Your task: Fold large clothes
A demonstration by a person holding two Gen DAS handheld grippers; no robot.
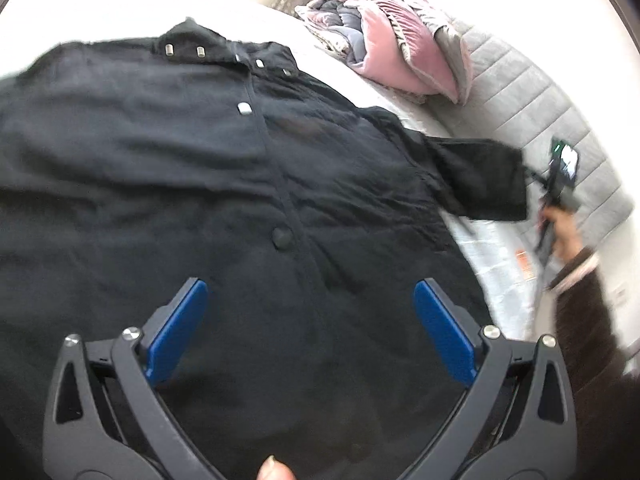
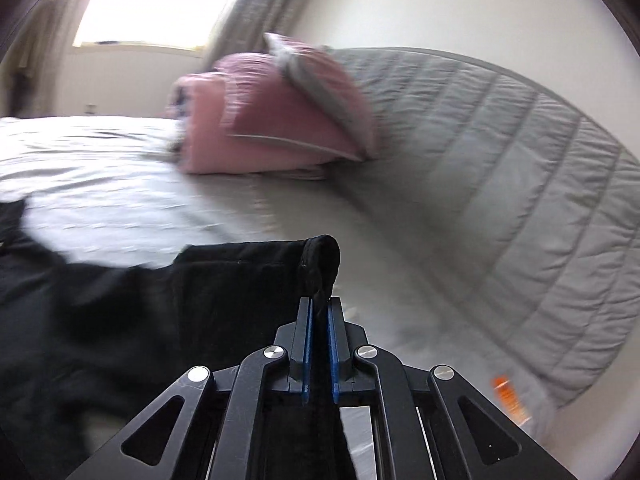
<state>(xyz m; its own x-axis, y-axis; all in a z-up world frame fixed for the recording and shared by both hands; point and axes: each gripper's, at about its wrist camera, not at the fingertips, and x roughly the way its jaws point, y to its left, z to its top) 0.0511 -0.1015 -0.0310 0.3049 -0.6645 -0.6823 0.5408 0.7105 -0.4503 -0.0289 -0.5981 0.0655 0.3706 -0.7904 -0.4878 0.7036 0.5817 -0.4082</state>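
One black buttoned garment, spread flat.

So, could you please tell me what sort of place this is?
Most likely a bedroom: a bed with a pale sheet, a grey quilted headboard, folded pink bedding, and a curtained window.

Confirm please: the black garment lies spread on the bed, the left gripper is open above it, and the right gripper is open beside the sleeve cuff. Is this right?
Not quite. The right gripper is shut on the sleeve cuff, as the right wrist view shows. The rest holds: the black garment lies spread on the bed, and the left gripper is open above it.
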